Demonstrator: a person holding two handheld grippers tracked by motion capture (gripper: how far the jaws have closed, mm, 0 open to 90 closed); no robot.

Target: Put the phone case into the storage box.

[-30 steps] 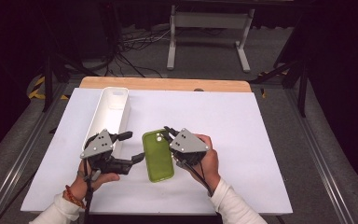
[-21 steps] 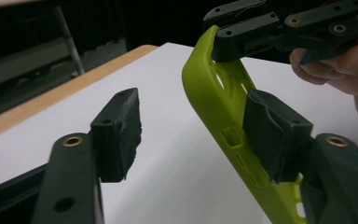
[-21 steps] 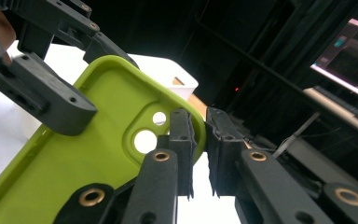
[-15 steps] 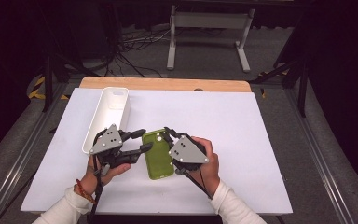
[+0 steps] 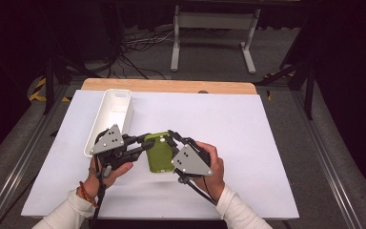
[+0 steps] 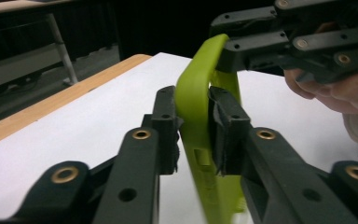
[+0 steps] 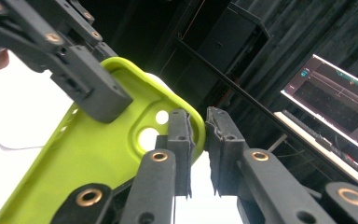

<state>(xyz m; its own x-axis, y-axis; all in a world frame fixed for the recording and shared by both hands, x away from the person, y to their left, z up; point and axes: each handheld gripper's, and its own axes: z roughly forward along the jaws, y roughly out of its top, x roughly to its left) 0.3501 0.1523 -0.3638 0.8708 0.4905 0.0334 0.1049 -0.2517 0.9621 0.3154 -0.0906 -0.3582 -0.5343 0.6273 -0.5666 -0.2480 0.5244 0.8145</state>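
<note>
Spanning both grippers: green phone case [image 5: 159, 152]; left gripper [image 5: 142, 146] just closed, clamping left edge; right gripper [image 5: 173, 139] pinching top-right rim.

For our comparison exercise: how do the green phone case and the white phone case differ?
The green phone case is held off the table, gripped by the left gripper and right gripper; the white phone case lies untouched on the white table. The green one sits nearer the person. Both are empty, open side up.
</note>
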